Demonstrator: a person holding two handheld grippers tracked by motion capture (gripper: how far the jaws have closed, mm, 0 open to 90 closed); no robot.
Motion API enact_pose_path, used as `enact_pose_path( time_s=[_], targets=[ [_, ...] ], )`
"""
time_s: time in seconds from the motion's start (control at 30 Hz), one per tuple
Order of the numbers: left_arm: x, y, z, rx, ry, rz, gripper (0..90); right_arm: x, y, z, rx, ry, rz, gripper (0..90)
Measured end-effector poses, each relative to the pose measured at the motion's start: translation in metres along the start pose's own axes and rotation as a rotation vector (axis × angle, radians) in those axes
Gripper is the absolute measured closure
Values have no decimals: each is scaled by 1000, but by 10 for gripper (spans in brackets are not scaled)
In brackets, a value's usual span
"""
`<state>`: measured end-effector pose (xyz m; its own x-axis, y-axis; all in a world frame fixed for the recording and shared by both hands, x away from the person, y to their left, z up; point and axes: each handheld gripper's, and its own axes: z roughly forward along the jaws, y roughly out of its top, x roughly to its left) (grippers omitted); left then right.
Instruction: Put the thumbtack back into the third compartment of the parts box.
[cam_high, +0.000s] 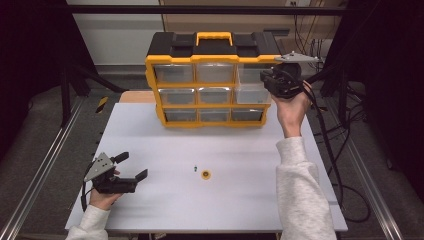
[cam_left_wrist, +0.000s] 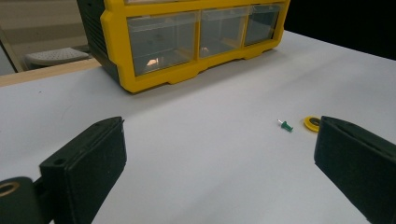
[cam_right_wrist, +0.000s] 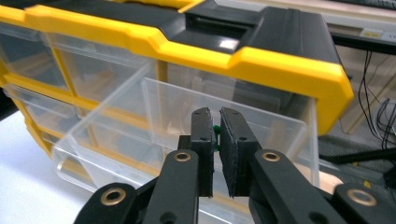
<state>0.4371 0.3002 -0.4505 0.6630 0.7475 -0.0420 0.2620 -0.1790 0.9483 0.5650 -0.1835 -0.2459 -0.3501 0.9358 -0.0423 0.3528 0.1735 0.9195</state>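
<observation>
High view, read from left to right, is showing the left gripper (cam_high: 131, 166) resting low at the near left of the white table (cam_high: 150, 130) with its jaws standing wide apart and nothing between them. Ahead of it and towards the table's middle a green push pin (cam_high: 195, 168) is lying flat, and just beside that a small yellow ring (cam_high: 205, 174); in the left gripper view the green push pin (cam_left_wrist: 285, 125) is lying close to the right-hand jaw, its metal tip pointing back towards the yellow organiser (cam_left_wrist: 187, 37). Farther right, the right gripper (cam_high: 267, 80) is hanging raised at the organiser's upper right corner, over the clear drawer (cam_high: 251, 92) that is standing pulled out of the frame. Right gripper view is showing its jaws almost together, pinching a small green thing (cam_right_wrist: 216, 135), seemingly another pin, directly above the open clear drawer (cam_right_wrist: 187, 135). So the held piece is sitting between the pads and the drawer's mouth is lying straight below it; a release here should probably drop it inside, while the left hand is the nearer one to the pin on the table.
</observation>
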Motion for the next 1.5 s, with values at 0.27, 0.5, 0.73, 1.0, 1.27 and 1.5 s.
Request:
enact_pose_path(
  time_s=[0.27, 0.5, 0.73, 1.0, 1.27, 1.5],
  targets=[
    [0, 0, 0, -1, -1, -2, 21, -2, 0, -5, -31, -4, 3, 682],
    [0, 0, 0, 2, -1, 0, 21, 2, 2, -25, -160, 28, -1, 283],
    [0, 0, 0, 0, 0, 0, 21, 15, -4, -41, -201, 22, -15, 36],
    [0, 0, 0, -2, 0, -1, 21, 31, -20, -54, -215, 79, -18, 4],
    [0, 0, 0, -1, 0, -1, 21, 45, -39, -62, -223, 126, -19, 4],
    [-1, 1, 0, -3, -1, 0, 21, 56, -59, -62, -207, 149, -25, 3]
  ],
)
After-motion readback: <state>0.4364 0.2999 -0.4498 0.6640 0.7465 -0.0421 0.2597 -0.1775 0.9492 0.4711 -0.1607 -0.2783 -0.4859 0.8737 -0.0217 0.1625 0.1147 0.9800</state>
